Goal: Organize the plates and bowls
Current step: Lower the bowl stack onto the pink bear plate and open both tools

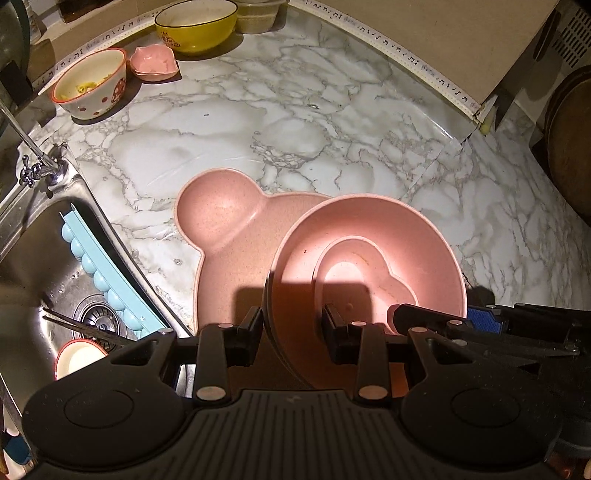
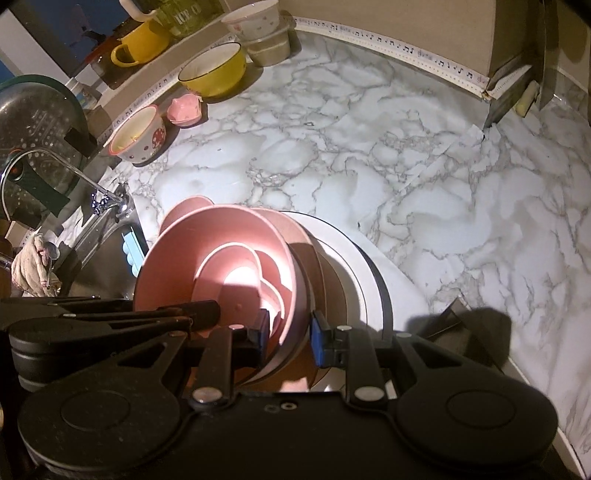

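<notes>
A round pink bowl point(image 1: 369, 229) point(image 2: 221, 236) hangs tilted just above the marble counter, with a smaller pink lobed dish point(image 1: 354, 273) point(image 2: 236, 266) nested inside it. My left gripper point(image 1: 291, 325) is shut on the bowl's left wall, one pad outside and one inside. My right gripper point(image 2: 291, 332), with blue pads, is shut on the opposite rim, and it shows in the left wrist view at the bowl's right edge point(image 1: 447, 319). Under the bowl lie a pink bear-shaped plate point(image 1: 229, 229) point(image 2: 188, 206) and a white plate point(image 2: 351, 266) with a dark rim.
A steel sink point(image 1: 44, 236) with a faucet point(image 1: 33, 147), a blue rack point(image 1: 107, 266) and a small bowl point(image 1: 77, 356) lies to the left. Along the back stand a mushroom-print bowl point(image 1: 92, 85), small pink dishes point(image 1: 155, 62), a yellow bowl point(image 1: 195, 26) and a container point(image 1: 258, 14).
</notes>
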Demonstrator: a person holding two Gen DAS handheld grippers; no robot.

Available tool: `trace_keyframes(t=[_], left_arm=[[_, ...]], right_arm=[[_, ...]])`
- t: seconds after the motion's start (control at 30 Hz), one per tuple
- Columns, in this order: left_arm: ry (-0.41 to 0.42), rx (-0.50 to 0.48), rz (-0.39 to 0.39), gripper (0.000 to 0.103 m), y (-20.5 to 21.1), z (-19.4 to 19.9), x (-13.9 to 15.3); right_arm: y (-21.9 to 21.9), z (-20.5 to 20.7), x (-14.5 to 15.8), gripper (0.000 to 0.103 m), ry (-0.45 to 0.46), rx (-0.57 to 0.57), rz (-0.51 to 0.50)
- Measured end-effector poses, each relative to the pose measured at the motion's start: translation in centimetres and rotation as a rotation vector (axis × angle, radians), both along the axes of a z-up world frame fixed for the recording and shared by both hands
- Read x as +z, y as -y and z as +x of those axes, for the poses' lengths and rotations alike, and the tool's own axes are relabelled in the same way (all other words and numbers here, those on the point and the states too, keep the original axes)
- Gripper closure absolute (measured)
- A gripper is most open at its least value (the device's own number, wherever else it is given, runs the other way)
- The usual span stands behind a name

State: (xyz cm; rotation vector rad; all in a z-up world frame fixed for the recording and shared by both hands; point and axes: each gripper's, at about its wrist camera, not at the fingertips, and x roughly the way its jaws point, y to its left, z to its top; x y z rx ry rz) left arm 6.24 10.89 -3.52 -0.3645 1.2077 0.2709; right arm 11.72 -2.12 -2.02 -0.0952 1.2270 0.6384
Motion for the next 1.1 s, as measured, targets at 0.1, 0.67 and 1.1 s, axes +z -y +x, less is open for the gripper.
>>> trace_keyframes(t=[0.1, 0.67, 1.1], left_arm=[[-0.003, -0.001, -0.002, 0.07, 0.0, 0.1, -0.3], [0.03, -0.03, 0.005, 0.069, -0.2, -0.4, -0.4], [0.107, -0.034, 0.073, 0.047, -0.5, -2.2, 0.6]], right_arm=[[-0.1, 0.1, -0.2, 0.08, -0.001, -0.001, -0.007], [-0.1, -0.2, 0.1, 0.076, 0.028, -0.003, 0.005], [0.4, -1.1, 0.8, 0.065, 0.064, 0.005, 0.025]])
